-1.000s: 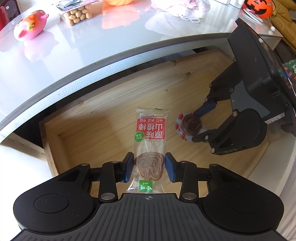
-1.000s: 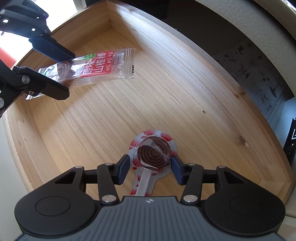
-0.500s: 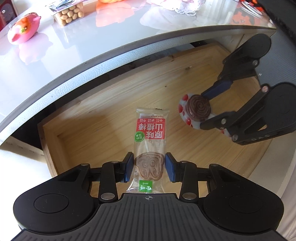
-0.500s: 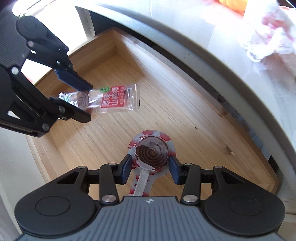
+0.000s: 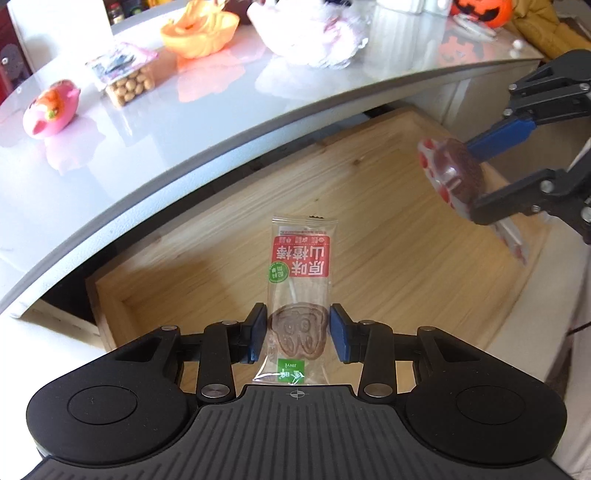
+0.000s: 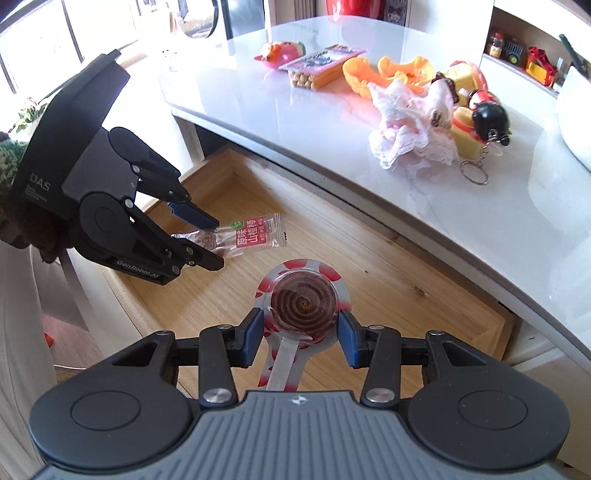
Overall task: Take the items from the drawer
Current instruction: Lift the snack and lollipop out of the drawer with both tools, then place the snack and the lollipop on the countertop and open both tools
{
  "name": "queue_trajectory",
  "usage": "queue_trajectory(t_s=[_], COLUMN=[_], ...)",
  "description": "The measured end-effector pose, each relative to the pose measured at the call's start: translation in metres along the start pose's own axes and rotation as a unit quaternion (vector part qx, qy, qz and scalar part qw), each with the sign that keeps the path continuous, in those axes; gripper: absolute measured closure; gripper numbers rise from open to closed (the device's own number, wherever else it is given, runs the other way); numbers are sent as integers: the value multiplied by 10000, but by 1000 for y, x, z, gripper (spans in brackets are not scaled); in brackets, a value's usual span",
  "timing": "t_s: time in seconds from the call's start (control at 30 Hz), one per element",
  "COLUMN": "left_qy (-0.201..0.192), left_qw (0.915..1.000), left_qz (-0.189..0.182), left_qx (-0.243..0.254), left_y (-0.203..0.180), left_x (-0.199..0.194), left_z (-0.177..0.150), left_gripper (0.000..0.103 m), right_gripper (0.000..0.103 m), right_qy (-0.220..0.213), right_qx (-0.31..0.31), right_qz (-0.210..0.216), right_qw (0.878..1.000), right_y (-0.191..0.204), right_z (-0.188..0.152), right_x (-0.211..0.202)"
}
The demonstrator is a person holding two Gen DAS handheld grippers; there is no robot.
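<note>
Snacks are the things to take out, and each of the two is held in a set of jaws. The left gripper (image 5: 297, 334) has its jaws closed on the low end of a clear snack packet (image 5: 300, 291), right at the brown candy inside. The right gripper (image 6: 300, 326) has its jaws closed on a round swirl lollipop (image 6: 302, 302), with the stick pointing back at the camera.

A second ago the lollipop lay on the floor of the wooden drawer (image 5: 369, 206). Now it hangs high up, near the edge of the grey bench (image 6: 406, 192). The packet has come up only a little and hangs over the middle of the drawer. So both snacks are off the wood, and the drawer floor looks bare. I think the next job is to carry them over to the bench.

The packet has a red label with white Chinese letters, a green round sticker, and a small green tag that says "JINYE". The side of the left gripper says "GenRobot.AI" and "DAS".

Far off on the bench sit a pink toy (image 5: 51, 110), a box of round nuts (image 5: 129, 83), an orange bowl (image 5: 201, 31) and a pink frilly cloth (image 6: 410, 125).
</note>
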State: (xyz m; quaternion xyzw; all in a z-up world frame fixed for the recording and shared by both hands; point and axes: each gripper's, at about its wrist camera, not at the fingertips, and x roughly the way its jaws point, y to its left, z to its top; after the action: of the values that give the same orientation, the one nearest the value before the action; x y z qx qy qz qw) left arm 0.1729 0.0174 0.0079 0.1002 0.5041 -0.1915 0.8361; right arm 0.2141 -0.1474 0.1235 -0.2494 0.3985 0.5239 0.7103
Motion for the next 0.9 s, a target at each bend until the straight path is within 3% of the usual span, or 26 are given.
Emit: queue_trajectory(t_s=[0.07, 0.13, 0.27, 0.3, 0.4, 0.47, 0.53, 0.6, 0.77, 0.9], left_qy=[-347, -804, -1660, -1750, -1550, -1341, -1286, -1411, -1585, -2321], left_qw=[9975, 9928, 9841, 9807, 9765, 9751, 9682, 9604, 9506, 9306], left_qz=[-613, -889, -219, 1, 613, 998, 1253, 1411, 1786, 1497], left_qx=[-56, -44, -592, -873, -1365, -1457, -1742, -1944, -1983, -2403], left_y=[-7, -10, -3, -2, 35, 49, 64, 76, 92, 96], left_x=[-26, -53, -92, -82, -59, -37, -30, -18, -21, -56], left_z=[7, 23, 64, 67, 115, 120, 120, 119, 127, 108], left_gripper=[62, 62, 62, 62, 62, 62, 62, 61, 60, 64], right_gripper=[60, 60, 60, 60, 60, 60, 60, 60, 60, 60], right_qy=[-262, -571, -1049, -1102, -1155, -1188, -1246, -1260, -1131, -1066], right_qx=[111, 232, 618, 820, 1236, 1260, 1280, 1285, 1322, 1368], right_qz=[-9, -98, -285, -242, -196, -245, -199, -211, -309, -404], right_qw=[9996, 9980, 9921, 9902, 9854, 9846, 9837, 9835, 9843, 9840], right_y=[-16, -27, -48, -55, -68, -70, -71, -71, -74, -76], right_z=[-10, -14, -11, -11, -13, -14, -15, -19, -19, -20], right_x=[-14, -30, -35, -35, -33, -34, -36, -37, -25, -23])
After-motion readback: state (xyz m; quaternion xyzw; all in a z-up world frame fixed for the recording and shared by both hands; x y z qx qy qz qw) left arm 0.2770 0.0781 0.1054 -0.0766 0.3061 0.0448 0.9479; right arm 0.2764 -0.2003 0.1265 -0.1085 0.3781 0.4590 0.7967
